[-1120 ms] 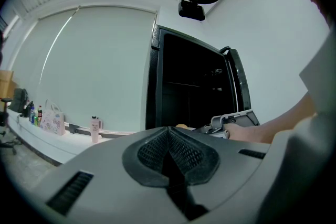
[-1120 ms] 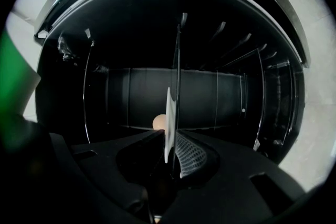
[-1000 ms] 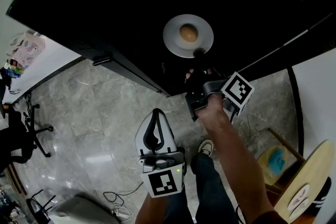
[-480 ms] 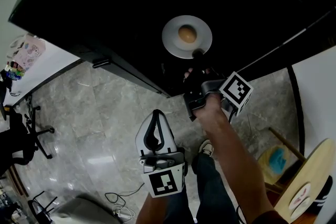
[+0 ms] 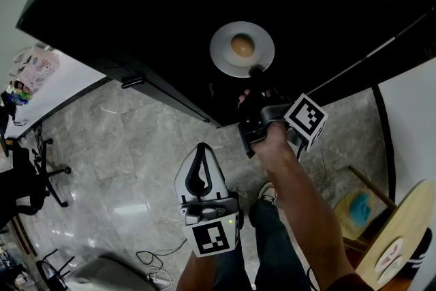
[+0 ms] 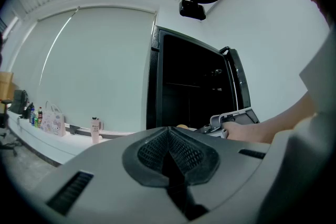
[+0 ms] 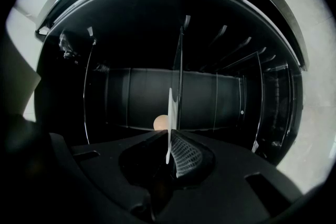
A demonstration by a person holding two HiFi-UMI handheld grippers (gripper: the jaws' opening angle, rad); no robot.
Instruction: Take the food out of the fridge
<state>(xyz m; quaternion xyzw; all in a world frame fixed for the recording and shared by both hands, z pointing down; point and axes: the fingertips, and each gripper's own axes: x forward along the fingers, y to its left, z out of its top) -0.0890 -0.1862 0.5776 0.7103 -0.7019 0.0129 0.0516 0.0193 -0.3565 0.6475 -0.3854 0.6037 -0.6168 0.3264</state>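
Since the earlier frames almost nothing has been shifted: the right hand-held gripper (image 5: 257, 69) and the white round plate (image 5: 225, 59) are seen in nearly the same places, and only the jaws of that gripper have just been closing, with the plate's rim between them. In the right gripper view the rim is seen edge-on as a thin pale line, and the two pads are pressed against it from either side, so the plate is pinched at its near edge. The gripper is held level and is reached into the open black fridge (image 5: 136, 10), a little way behind the front edge of the dark compartment. One round tan piece of food (image 5: 243, 45) is carried at the middle of the plate, well apart from the pinched rim. Whether the plate is resting on a shelf or is lifted off it cannot be told.

The left hand-held gripper (image 5: 202, 148) is held lower, outside the fridge and above the grey marble floor (image 5: 136, 146). Its pads are pressed together, and nothing is held between them. It is kept well apart from the plate.
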